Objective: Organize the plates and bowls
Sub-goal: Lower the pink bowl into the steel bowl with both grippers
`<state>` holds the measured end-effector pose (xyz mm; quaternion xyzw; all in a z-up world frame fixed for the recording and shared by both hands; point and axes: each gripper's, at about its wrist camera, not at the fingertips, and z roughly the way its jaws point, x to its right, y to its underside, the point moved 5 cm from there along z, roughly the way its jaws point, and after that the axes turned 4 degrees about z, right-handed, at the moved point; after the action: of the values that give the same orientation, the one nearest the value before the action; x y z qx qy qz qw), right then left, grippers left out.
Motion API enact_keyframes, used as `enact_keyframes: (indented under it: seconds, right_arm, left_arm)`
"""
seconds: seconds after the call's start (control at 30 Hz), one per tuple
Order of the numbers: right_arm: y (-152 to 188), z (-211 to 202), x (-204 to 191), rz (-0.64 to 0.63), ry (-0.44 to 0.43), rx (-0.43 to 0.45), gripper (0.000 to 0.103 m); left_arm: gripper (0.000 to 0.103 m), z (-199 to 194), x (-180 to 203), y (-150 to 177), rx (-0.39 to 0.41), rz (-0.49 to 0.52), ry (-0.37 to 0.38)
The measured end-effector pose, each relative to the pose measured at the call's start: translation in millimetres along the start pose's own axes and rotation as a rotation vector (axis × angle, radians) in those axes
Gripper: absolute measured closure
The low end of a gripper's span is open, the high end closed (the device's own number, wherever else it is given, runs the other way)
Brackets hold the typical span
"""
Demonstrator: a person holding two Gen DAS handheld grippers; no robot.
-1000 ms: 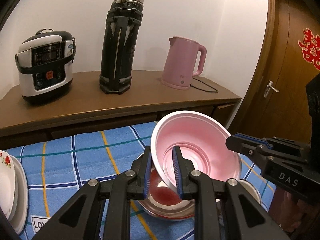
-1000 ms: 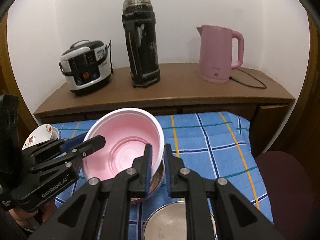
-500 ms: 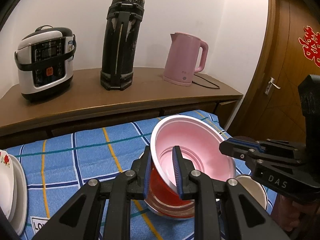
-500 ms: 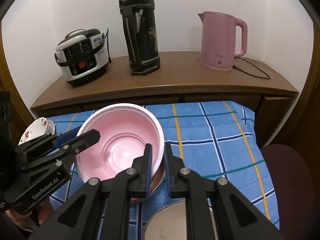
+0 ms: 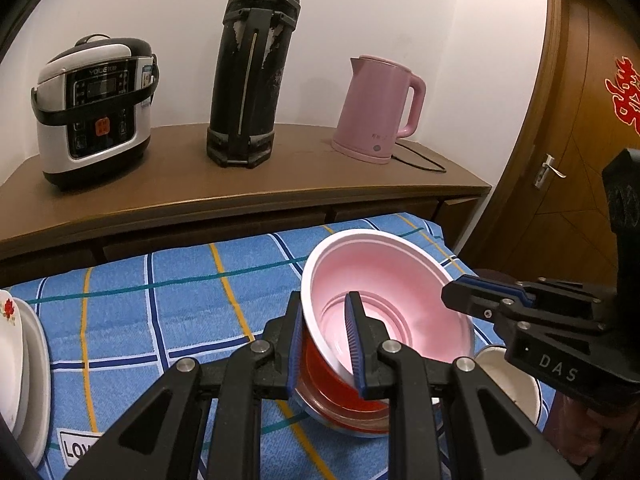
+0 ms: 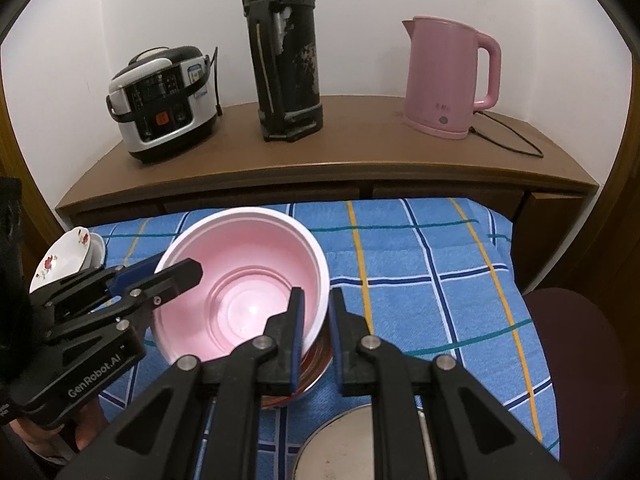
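Both grippers (image 5: pixel 325 346) (image 6: pixel 316 338) clamp pink bowl (image 5: pixel 384 300) rim, blue plaid cloth (image 5: pixel 160 300), wood sideboard (image 5: pixel 280 184).

A plain white wall (image 6: pixel 360 8) rises at 12 o'clock, brightest toward 1 o'clock in the left wrist view. Below it runs a brown wooden sideboard (image 6: pixel 360 148) holding 3 appliances: a rice cooker (image 6: pixel 164 100) at 10 o'clock, a tall black thermos (image 6: pixel 286 52) at 12, and a corded pink kettle (image 6: pixel 448 76) at 2. A wooden door (image 5: pixel 580 140) stands at 3 o'clock.
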<state>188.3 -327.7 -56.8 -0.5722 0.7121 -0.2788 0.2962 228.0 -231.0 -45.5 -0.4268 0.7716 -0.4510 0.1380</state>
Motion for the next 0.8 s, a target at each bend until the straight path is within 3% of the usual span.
enact_keyframes:
  seconds: [0.8]
  right_arm:
    - [7.2, 8.8, -3.0, -0.002, -0.004, -0.033, 0.090]
  left_arm:
    - [0.081, 7.9, -3.8, 3.4, -0.035, 0.001, -0.006]
